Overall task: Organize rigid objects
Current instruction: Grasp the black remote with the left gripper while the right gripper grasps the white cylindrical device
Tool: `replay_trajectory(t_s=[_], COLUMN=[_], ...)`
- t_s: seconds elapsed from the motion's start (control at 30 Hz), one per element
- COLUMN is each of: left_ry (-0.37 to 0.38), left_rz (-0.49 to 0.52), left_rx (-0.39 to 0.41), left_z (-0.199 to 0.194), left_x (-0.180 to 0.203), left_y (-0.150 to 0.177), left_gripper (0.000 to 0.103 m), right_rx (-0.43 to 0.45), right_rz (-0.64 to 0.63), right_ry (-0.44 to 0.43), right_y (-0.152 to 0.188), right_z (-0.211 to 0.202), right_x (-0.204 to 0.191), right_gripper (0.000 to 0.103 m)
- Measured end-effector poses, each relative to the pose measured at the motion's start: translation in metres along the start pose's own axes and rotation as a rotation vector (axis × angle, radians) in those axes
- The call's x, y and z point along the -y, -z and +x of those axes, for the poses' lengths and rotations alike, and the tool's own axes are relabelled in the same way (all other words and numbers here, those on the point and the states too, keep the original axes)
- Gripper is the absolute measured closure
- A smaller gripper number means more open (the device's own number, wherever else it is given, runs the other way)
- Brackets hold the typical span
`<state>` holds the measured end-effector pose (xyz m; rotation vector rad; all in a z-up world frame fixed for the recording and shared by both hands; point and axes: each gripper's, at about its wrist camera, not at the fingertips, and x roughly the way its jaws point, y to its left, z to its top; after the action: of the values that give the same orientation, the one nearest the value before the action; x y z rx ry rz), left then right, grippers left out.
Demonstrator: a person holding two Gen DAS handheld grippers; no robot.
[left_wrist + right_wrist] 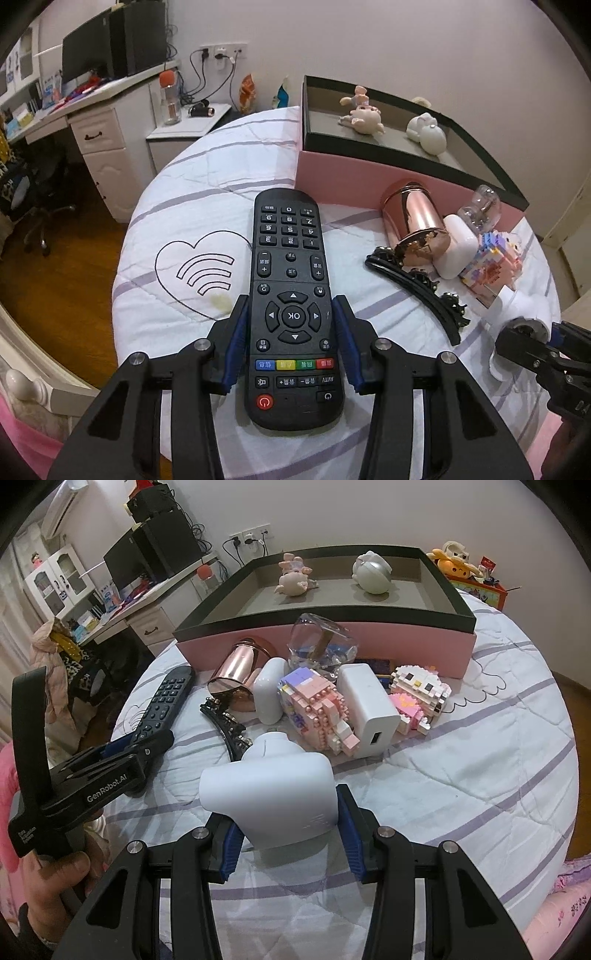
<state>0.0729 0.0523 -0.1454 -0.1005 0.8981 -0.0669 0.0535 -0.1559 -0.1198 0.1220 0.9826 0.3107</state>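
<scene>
L gripper angled down, fingers flanking remote

A black remote control lies face up, lengthwise between the left gripper's blue pads. A white, smooth, angular device sits between the right gripper's pads. Beyond both claws stands a pink tray with a black rim.
</scene>
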Motion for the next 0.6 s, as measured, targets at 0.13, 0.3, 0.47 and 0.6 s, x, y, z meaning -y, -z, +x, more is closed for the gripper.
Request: replay_trajectory(t_s=[0.13, 0.3, 0.47, 0.6], left_ry=[0.011, 0.025, 0.030, 0.011], left_rz=[0.005, 0.011, 0.012, 0.020], left_rx=[0.011, 0.034, 0.035, -0.030], left_z=[-0.008, -0.020, -0.024, -0.002], left_x=[0.001, 0.002, -0.001, -0.003], left_y=[0.000, -0.001, -0.002, 0.000], left_gripper=[0.059, 0.060, 0.061, 0.057], right_rx=[0.011, 0.025, 0.033, 0.027], right_rz=[0.004, -0.004, -0.010, -0.014], right_ry=[0.000, -0.003, -0.004, -0.004], right_y=[-0.002, -0.006, -0.008, -0.008], right_z=[-0.006, -0.014, -0.017, -0.016], right_x=[0.001, -0.001, -0.002, -0.003], right_gripper=[0.056, 0.056, 0.056, 0.056])
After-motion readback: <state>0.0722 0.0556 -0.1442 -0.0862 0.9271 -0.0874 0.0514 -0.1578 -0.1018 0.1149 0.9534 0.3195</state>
